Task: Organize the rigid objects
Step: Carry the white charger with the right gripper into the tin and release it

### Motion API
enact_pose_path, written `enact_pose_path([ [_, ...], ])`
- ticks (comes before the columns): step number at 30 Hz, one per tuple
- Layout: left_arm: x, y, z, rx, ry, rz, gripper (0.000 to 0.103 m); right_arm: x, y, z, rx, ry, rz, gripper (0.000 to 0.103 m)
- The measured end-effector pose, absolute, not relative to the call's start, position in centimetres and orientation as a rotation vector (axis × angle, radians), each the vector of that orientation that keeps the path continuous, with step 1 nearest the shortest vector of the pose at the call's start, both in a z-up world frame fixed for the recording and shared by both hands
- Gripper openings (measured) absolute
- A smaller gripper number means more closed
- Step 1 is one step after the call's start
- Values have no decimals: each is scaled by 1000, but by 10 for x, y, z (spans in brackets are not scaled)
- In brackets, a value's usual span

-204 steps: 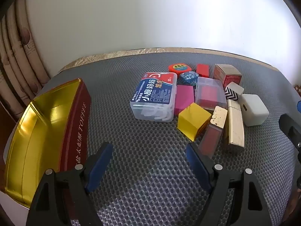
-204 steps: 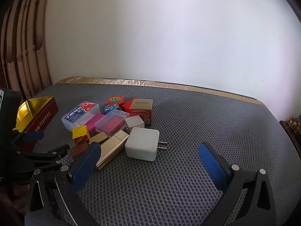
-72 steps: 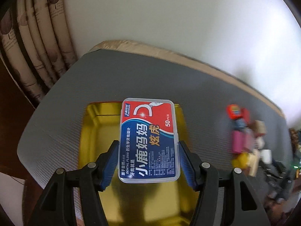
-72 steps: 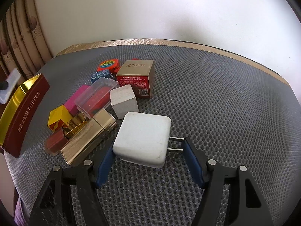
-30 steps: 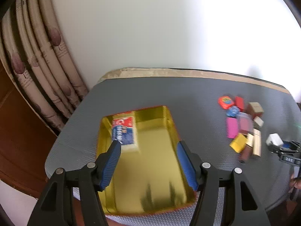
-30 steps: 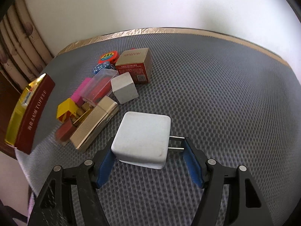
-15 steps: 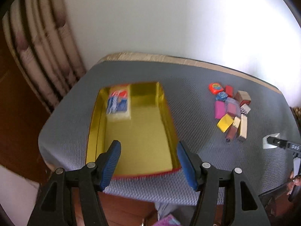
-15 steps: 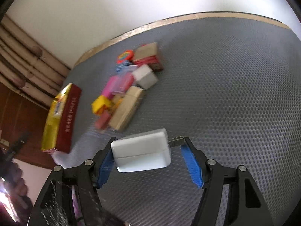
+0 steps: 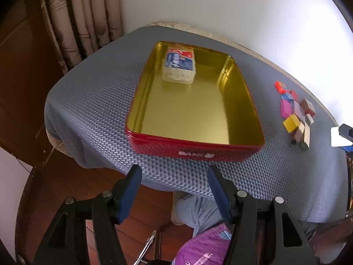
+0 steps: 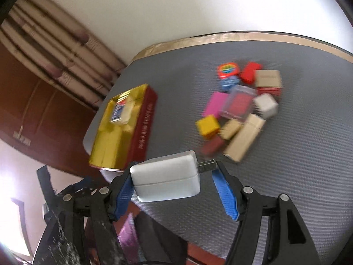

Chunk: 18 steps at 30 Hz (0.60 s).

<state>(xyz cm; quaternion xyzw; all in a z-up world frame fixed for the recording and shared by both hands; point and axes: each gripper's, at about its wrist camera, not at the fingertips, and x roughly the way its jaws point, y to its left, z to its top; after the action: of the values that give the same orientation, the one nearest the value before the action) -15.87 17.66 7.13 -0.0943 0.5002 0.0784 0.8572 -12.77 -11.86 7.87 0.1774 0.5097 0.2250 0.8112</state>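
Observation:
A red tin with a gold inside (image 9: 194, 141) (image 10: 145, 119) stands on the grey mat, and the dental floss box (image 9: 179, 66) (image 10: 120, 109) lies in its far corner. My left gripper (image 9: 173, 176) hangs open and holds nothing, over the table's near edge just in front of the tin. My right gripper (image 10: 173, 176) is shut on the white charger (image 10: 165, 181), lifted above the mat, its metal prongs against the right finger. The charger (image 9: 337, 135) also shows at the right edge of the left wrist view. A pile of small boxes (image 10: 238, 108) (image 9: 295, 114) lies right of the tin.
Curtains (image 9: 83, 17) hang behind the table's far left corner. A wooden floor (image 9: 72, 187) lies below the near edge. A person's clothed legs (image 9: 198, 212) and a purple bag (image 9: 203, 249) are under the table edge. A white wall stands behind.
My left gripper has pulled back and sunk from over the tin to the table's near edge, the floss box staying in the tin. My right gripper has lifted the charger and swung leftwards.

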Motion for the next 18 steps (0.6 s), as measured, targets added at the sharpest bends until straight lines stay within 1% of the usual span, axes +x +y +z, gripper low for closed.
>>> enact_pose_path([
  [9, -161, 186, 77, -180, 1008, 184, 63, -81, 2, 103, 216, 1096, 636, 65],
  [13, -161, 189, 78, -186, 994, 182, 64, -46, 57, 95, 134, 1127, 686, 65],
  [18, -157, 185, 72, -154, 1014, 176, 63, -14, 95, 76, 35, 1157, 674, 65],
])
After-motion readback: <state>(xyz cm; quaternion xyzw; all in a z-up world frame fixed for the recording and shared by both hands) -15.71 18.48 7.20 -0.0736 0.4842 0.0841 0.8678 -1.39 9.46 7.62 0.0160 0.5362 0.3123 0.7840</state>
